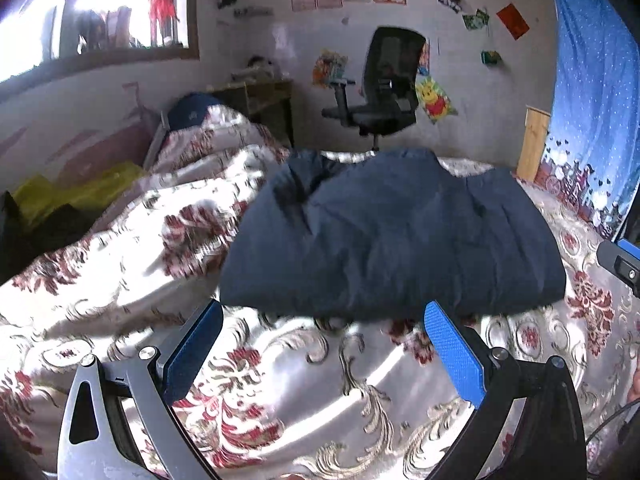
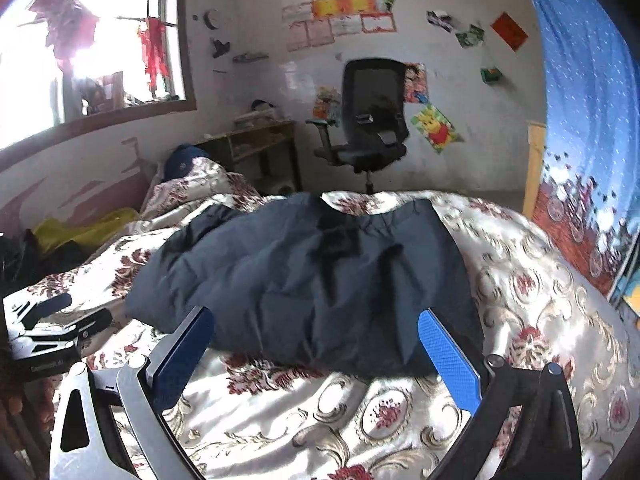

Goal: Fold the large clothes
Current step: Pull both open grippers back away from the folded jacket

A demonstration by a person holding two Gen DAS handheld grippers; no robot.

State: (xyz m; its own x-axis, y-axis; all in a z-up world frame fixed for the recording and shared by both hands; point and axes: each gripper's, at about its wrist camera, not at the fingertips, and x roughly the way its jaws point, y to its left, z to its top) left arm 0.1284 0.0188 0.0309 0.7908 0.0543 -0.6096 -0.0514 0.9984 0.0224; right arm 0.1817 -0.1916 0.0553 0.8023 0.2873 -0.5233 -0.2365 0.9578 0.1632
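Two grippers level, left gripper (image 1: pixel 324 310), right gripper (image 2: pixel 316 318), jaws wide, facing navy garment (image 1: pixel 396 236).

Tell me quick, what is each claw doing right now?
Left claw: open, holding nothing, just short of the dark blue jacket.
Right claw: open, holding nothing, at the jacket's near edge.

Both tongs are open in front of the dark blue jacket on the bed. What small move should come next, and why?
Probably ease both tongs forward to the near edge of the dark blue jacket. The left tongs and right tongs are open and hold nothing, and the jacket lies bunched on the floral bedspread, so the edge must be gripped first.
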